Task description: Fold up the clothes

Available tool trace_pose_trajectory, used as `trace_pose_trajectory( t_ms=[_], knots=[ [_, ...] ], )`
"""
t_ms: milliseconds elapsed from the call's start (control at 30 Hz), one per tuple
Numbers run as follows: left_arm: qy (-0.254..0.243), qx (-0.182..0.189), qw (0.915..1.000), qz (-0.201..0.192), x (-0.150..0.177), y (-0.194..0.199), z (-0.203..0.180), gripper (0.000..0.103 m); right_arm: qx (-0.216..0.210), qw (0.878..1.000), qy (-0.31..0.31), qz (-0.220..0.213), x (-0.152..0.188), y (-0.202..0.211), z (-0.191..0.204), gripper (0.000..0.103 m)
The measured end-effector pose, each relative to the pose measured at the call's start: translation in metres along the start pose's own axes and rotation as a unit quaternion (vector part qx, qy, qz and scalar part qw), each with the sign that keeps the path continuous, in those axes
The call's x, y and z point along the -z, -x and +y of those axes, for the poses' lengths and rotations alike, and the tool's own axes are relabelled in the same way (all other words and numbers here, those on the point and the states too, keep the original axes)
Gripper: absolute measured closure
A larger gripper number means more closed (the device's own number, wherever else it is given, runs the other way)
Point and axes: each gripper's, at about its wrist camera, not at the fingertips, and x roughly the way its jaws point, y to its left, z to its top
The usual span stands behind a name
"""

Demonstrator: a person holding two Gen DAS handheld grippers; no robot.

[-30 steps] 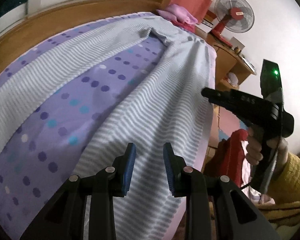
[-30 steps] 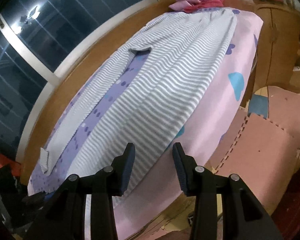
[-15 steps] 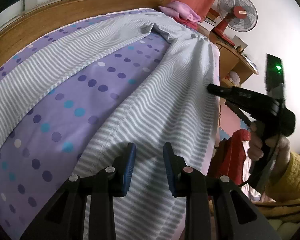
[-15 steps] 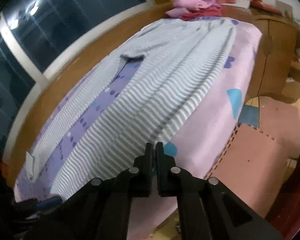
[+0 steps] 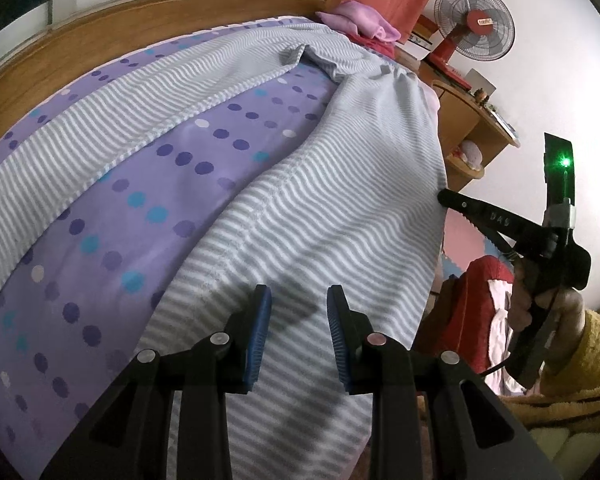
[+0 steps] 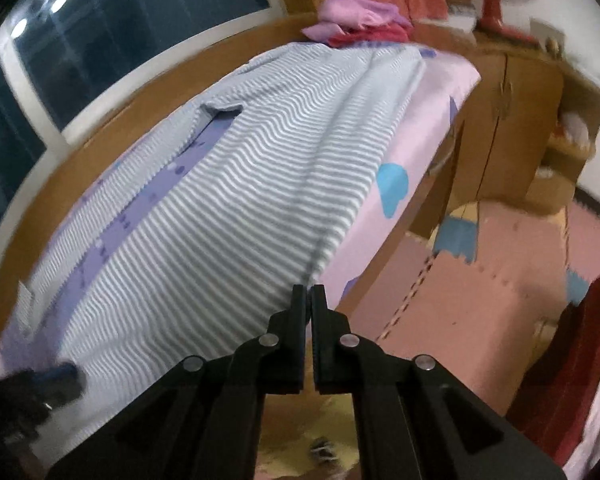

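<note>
Fan on desk beyond striped trousers; folded clothes, apparently, at bed's far end.

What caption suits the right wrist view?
Right hand-held gripper shut on edge of striped trousers spread across bed.

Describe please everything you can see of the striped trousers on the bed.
The striped trousers look like soft knit in grey and white. They lie flat along the bed, legs spread in a V with dotted purple sheet between. The right gripper is shut on the outer edge of the nearer leg. The left gripper is open over it.
</note>
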Motion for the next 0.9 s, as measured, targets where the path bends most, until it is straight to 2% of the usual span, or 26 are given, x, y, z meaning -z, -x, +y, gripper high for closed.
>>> trace_pose_trajectory(
  t_ms=[200, 267, 333, 400, 500, 567, 667, 800, 900],
  knots=[
    [0.013, -0.003, 0.9996, -0.024, -0.018, 0.012, 0.018, 0.074, 0.006, 1.0, 0.021, 0.017, -0.004, -0.001, 0.002, 0.101],
    [0.012, 0.011, 0.9997, -0.018, -0.029, 0.007, 0.026, 0.074, 0.037, 0.999, 0.03, 0.019, -0.006, 0.006, 0.006, 0.1],
    [0.012, 0.025, 0.9996, -0.011, -0.039, 0.001, 0.031, 0.074, 0.063, 0.997, 0.044, -0.003, -0.011, 0.018, 0.014, 0.099],
    [0.013, 0.039, 0.9991, -0.005, -0.048, -0.005, 0.035, 0.073, 0.067, 0.995, 0.063, -0.028, -0.018, 0.031, 0.024, 0.097],
    [0.016, 0.063, 0.9979, 0.005, -0.063, -0.017, 0.037, 0.073, 0.031, 0.993, 0.102, -0.043, -0.029, 0.037, 0.043, 0.097],
    [0.016, 0.08, 0.9966, 0.014, -0.07, -0.027, 0.033, 0.073, -0.017, 0.99, 0.138, -0.026, -0.033, 0.025, 0.06, 0.097],
    [0.023, 0.092, 0.995, 0.032, -0.078, -0.044, 0.024, 0.072, -0.058, 0.982, 0.178, -0.003, -0.034, 0.004, 0.081, 0.097],
    [0.028, 0.143, 0.9882, 0.049, -0.086, -0.062, 0.014, 0.066, -0.085, 0.977, 0.196, 0.025, -0.027, -0.014, 0.087, 0.097],
    [0.06, 0.189, 0.9792, 0.045, -0.091, -0.069, 0.015, 0.065, -0.096, 0.976, 0.189, 0.042, -0.022, -0.028, 0.077, 0.097]
  ],
)
